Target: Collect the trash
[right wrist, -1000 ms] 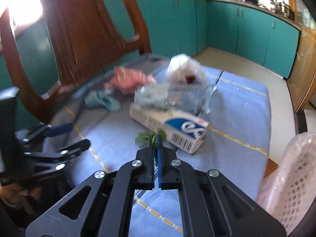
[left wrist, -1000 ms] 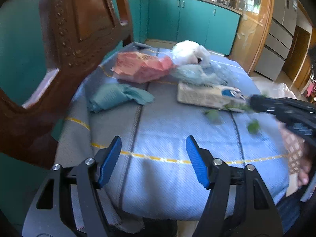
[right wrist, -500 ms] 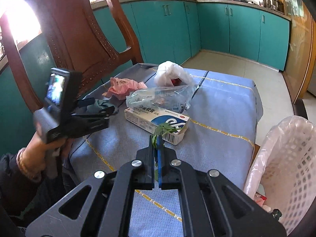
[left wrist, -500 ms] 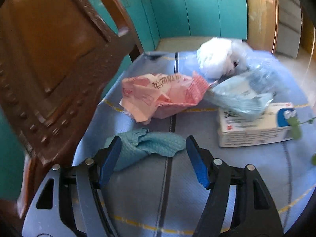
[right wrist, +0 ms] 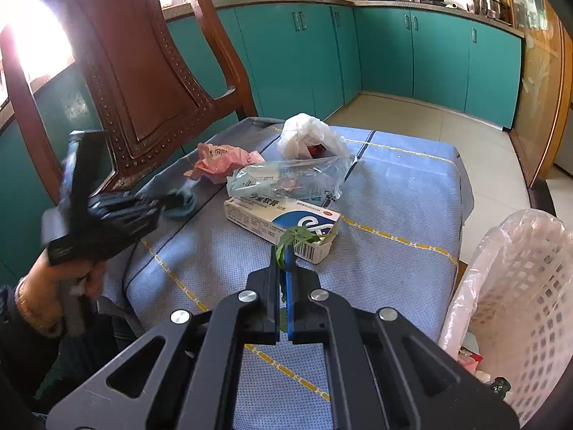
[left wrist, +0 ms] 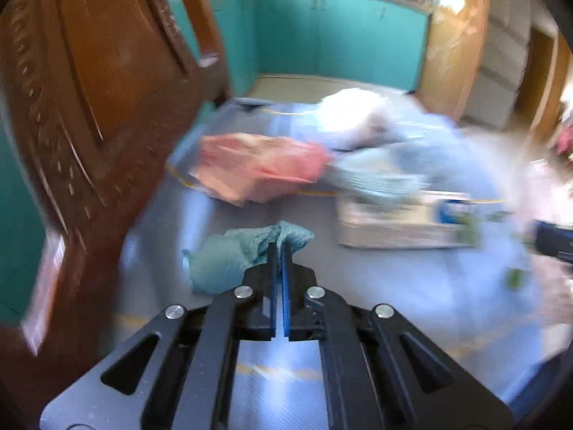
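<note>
**Operator:** Report the state of each hand-held gripper.

**Technician:** The left hand-held gripper (left wrist: 278,247) has its jaws closed on an edge of the crumpled teal paper towel (left wrist: 232,254), which lies on the blue cloth-covered counter (right wrist: 404,193) near the carved wooden chair back (right wrist: 143,71). The left view is motion-blurred, so whether the towel has cleared the cloth cannot be determined. The right hand-held gripper (right wrist: 285,254) has its jaws closed on a small green leafy sprig (right wrist: 295,236), held above the counter in front of the white and blue cardboard medicine box (right wrist: 283,218).

**Operator:** Which step is in hand?

**Technician:** Judged from the layout: pickup is done on both sides and transfer to the white plastic lattice waste basket (right wrist: 519,308), lined with a clear bag and standing beside the counter on the right, is pending.

**Operator:** Requirements for the next move?

**Technician:** Carry each item over the basket rim before the jaws part. The sprig is light and may cling to a pad. Remaining on the counter: the crumpled pink wrapper (right wrist: 222,157), the white plastic bag (right wrist: 308,136), the clear plastic package (right wrist: 286,179) and the box.
</note>
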Demonstrator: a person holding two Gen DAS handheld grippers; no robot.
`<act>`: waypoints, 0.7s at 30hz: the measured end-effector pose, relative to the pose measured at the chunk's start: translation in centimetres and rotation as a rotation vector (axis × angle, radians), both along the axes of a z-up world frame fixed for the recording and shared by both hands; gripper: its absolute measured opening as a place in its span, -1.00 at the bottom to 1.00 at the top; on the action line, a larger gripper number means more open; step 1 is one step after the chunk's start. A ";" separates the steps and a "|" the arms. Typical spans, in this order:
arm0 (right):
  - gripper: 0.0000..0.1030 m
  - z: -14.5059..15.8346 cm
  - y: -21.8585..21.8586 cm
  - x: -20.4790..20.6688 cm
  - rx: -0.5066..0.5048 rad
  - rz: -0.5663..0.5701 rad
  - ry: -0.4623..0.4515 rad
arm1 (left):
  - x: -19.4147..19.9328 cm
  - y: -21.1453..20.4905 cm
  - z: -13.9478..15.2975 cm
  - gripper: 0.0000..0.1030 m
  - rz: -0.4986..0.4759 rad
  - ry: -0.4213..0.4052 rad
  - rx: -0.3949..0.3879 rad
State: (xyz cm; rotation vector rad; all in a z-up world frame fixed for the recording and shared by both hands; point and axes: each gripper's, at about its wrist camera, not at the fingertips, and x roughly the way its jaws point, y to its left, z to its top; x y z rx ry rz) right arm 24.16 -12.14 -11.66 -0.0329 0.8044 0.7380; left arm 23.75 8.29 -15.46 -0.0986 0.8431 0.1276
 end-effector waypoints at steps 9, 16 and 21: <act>-0.94 0.7 -0.9 -0.7 0.036 -0.007 -0.009 | -2.4 -3.9 -0.2 -0.94 -0.105 0.027 -0.116; -0.94 0.6 -0.7 -1.1 0.054 0.040 0.013 | -2.9 -4.8 -0.8 -0.92 -0.096 0.035 -0.117; -0.93 0.0 0.2 -1.6 0.005 0.073 0.018 | -3.2 -4.9 -1.2 -0.67 -0.094 0.056 -0.116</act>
